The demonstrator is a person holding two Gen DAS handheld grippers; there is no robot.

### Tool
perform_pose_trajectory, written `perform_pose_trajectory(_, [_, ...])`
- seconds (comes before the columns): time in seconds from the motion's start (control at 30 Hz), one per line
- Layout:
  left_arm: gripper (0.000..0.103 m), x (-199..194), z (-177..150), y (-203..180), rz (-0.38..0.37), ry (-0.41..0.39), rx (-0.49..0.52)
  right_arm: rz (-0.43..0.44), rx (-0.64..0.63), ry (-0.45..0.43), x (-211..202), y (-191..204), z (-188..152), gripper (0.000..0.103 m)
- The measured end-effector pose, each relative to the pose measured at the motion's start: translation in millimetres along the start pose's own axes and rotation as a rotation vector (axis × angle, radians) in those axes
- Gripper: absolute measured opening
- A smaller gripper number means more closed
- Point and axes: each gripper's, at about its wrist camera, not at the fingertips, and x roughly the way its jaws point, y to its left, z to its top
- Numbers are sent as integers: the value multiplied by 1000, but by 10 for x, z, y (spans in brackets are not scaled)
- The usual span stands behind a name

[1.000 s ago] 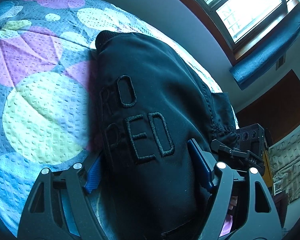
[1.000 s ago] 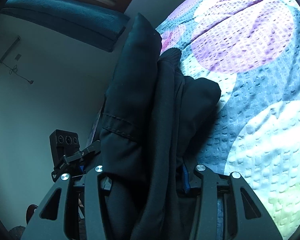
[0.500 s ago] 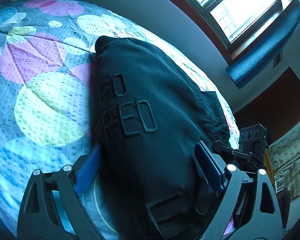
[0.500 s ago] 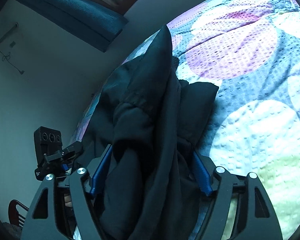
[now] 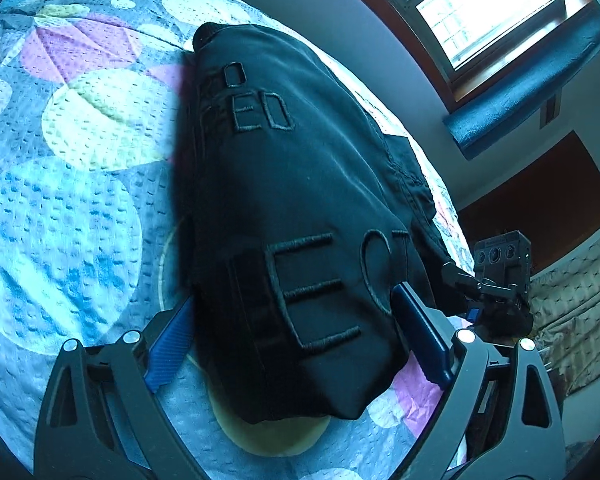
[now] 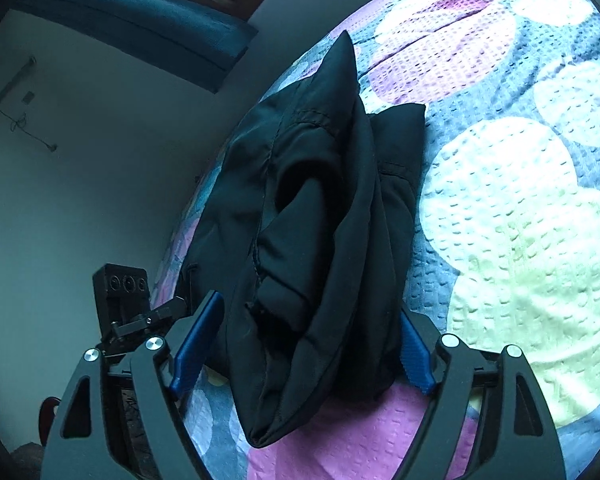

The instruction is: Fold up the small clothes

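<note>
On the bed, a black garment (image 5: 300, 208) lies folded into a thick bundle on the circle-patterned quilt (image 5: 80, 184), embroidered letters facing up in the left wrist view. Left gripper (image 5: 296, 344) spread wide, 2 blue pads either side of the bundle's near end; left pad (image 5: 168, 352) sits clear beside the cloth edge, right pad (image 5: 420, 336) close against or just over the fabric, contact unclear. Nothing pinched or lifted, cloth rests flat on the quilt under its own weight.

Right wrist view: same garment (image 6: 316, 248) seen from its other side, several stacked layers and a seam visible, one corner sticking up toward the wall. Right gripper (image 6: 304, 344) jaws wide apart, bundle's near end between them; left pad (image 6: 196, 344) shows a gap from the cloth, right pad (image 6: 416, 356) partly hidden behind the fabric edge. No grip visible, cloth sags onto the pink patch of quilt.

Each view catches the other gripper's black camera block (image 5: 500, 264) beyond the bundle, so the 2 tools flank the garment from opposite sides. Window (image 5: 492, 8) with a dark blue rolled curtain (image 5: 532, 80) above the far wall; quilt has pastel pink, yellow, blue circles
</note>
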Motion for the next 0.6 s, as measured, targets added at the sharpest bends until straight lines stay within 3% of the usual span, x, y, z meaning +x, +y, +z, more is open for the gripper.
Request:
perform_pose_trajectory(0.13, [82, 22, -13, -7, 29, -4, 13, -78, -59, 22, 88, 88, -41, 72])
perform_pose_trajectory(0.2, [79, 23, -8, -28, 42, -7, 23, -103, -62, 25, 94, 82, -65, 50])
perform_pose_trajectory(0.27, [75, 14, -18, -89, 67, -14, 48, -60, -27, 33, 87, 19, -76, 43])
perform_pose_trajectory(0.47, [70, -69, -34, -134, 82, -26, 64, 38, 51, 27, 61, -83, -36, 37])
perform_pose_trajectory(0.6, [70, -108, -77, -144, 89, -18, 64, 52, 56, 32, 25, -77, -95, 37])
